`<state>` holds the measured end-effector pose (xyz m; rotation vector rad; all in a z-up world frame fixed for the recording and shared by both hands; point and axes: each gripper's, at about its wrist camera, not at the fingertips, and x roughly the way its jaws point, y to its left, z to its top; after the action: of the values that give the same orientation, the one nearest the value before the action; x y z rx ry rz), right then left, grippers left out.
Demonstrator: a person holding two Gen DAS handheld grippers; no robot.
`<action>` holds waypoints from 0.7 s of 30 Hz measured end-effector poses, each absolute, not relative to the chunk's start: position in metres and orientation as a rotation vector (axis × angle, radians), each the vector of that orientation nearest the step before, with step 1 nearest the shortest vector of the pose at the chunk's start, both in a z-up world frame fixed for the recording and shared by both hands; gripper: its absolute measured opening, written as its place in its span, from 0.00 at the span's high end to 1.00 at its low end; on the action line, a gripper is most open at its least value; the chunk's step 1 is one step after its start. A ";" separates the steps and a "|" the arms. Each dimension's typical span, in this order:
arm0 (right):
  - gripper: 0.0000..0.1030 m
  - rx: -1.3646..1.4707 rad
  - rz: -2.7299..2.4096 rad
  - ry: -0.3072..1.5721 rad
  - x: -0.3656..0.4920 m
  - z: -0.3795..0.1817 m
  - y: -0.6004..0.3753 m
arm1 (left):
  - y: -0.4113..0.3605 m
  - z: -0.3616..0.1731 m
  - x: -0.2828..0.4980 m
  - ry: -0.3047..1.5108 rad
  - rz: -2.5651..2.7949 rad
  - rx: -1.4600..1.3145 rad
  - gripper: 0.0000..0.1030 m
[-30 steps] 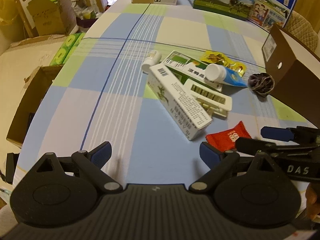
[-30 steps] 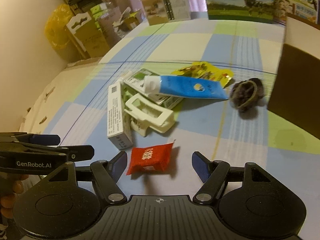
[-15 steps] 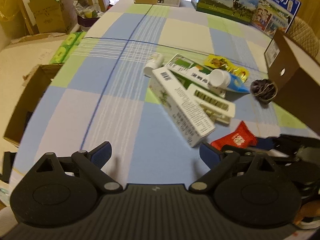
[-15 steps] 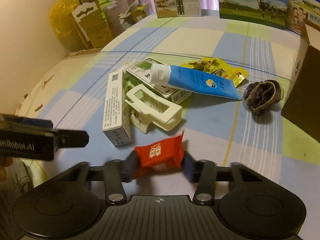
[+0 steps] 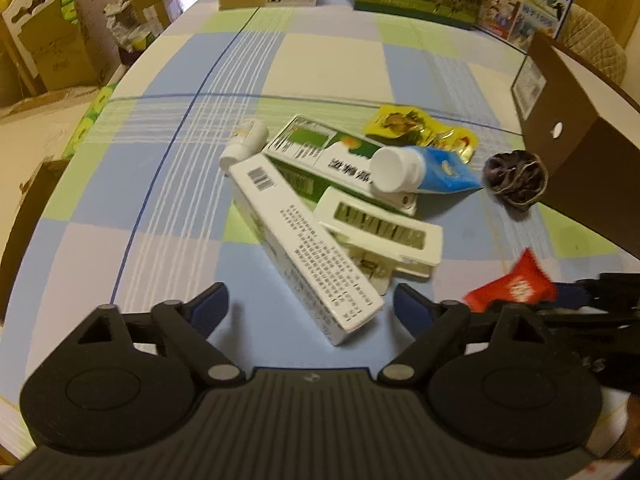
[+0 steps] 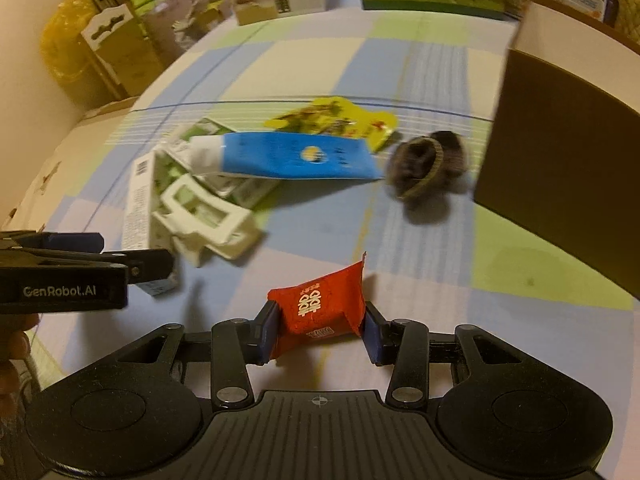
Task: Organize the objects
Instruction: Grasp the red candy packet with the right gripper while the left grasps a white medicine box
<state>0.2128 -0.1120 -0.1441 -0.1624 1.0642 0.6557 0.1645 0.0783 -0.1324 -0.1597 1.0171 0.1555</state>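
Candy (image 6: 318,307) now pinched in right hand-held gripper (image 6: 316,330), lifted off surface (image 6: 400,60) near box (image 6: 560,184) w/ pile (image 5: 340,208). Left hand-held gripper (image 5: 310,306) wide, empty. 1st item picked.

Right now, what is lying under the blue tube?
The blue tube rests across a green-and-white box, its tail near a yellow packet. Whatever lies beneath the box is hidden.
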 end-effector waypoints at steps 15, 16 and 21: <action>0.49 -0.191 0.518 1.074 0.234 -0.140 -0.144 | 0.108 -0.126 0.161 1.020 0.207 -0.167 0.35; 0.49 -0.194 0.517 1.069 0.233 -0.140 -0.143 | 0.107 -0.127 0.165 1.024 0.203 -0.156 0.35; 0.48 -0.184 0.514 1.045 0.233 -0.138 -0.144 | 0.107 -0.135 0.188 1.028 0.198 -0.113 0.40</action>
<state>0.2329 -0.1442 -0.1380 -0.1842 1.0451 0.5143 0.1880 0.1073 -0.1350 -0.1133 1.0284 0.1982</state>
